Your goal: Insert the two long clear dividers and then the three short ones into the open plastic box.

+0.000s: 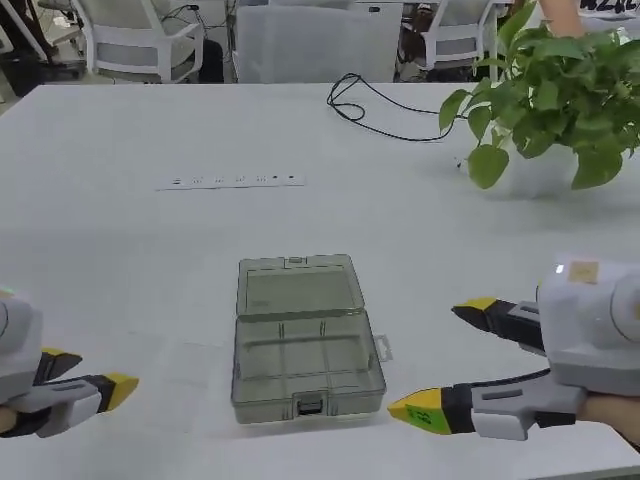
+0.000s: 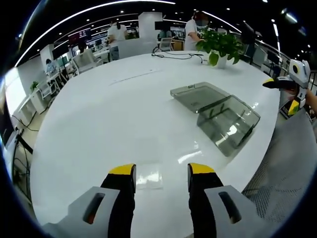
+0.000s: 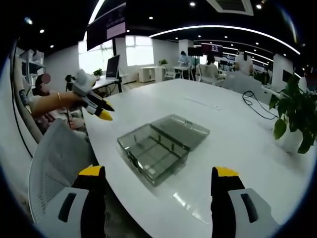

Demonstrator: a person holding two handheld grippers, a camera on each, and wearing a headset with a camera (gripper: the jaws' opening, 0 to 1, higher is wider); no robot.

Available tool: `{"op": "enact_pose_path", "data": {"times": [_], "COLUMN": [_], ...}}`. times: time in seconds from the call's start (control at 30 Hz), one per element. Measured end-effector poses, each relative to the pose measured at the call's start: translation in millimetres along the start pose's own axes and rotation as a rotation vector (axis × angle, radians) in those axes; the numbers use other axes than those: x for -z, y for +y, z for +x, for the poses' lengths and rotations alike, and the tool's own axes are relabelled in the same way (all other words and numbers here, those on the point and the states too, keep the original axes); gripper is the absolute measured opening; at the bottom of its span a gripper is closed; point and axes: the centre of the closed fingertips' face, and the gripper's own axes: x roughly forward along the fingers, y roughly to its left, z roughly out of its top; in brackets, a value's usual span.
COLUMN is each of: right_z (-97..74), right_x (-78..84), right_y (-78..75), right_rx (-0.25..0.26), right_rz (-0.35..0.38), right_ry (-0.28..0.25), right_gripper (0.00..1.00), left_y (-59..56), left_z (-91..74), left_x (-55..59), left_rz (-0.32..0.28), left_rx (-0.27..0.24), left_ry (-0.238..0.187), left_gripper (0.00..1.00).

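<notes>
We work at a white table [image 1: 150, 250], where the open grey box [image 1: 305, 365] sits near our edge, its lid laid back and no dividers in it that we can see. Our right gripper [image 1: 438, 358] gapes wide beside it, empty. Our left gripper [image 1: 97, 372] is part open and empty, with a clear divider [image 2: 148, 179] lying flat just ahead between its jaws. That thin, slick sheet could skid or slip free as we pinch.

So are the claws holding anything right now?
No. The left claw and right claw are both open and empty. A clear piece lies loose on the table.
</notes>
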Motion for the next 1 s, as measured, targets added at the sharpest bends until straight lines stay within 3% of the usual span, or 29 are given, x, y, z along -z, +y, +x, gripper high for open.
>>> {"op": "enact_pose_path", "data": {"times": [0.43, 0.6, 1.0], "right_z": [4.0, 6.6, 13.2], "right_x": [-0.4, -0.9, 0.9], "right_y": [-6.2, -7.8, -10.5], "right_rx": [0.016, 0.02, 0.027], "right_rz": [0.031, 0.043, 0.063], "right_ry": [0.011, 0.011, 0.017], "right_gripper": [0.88, 0.87, 0.86], "left_y": [15.0, 20.7, 21.8], "left_z": [29.5, 37.5, 41.1], "left_x": [20.4, 32.3, 36.8], "left_rz": [0.018, 0.037, -0.01], "left_rx": [0.003, -0.012, 0.014], "left_ry": [0.092, 0.153, 0.182], "left_gripper": [0.37, 0.36, 0.33]}}
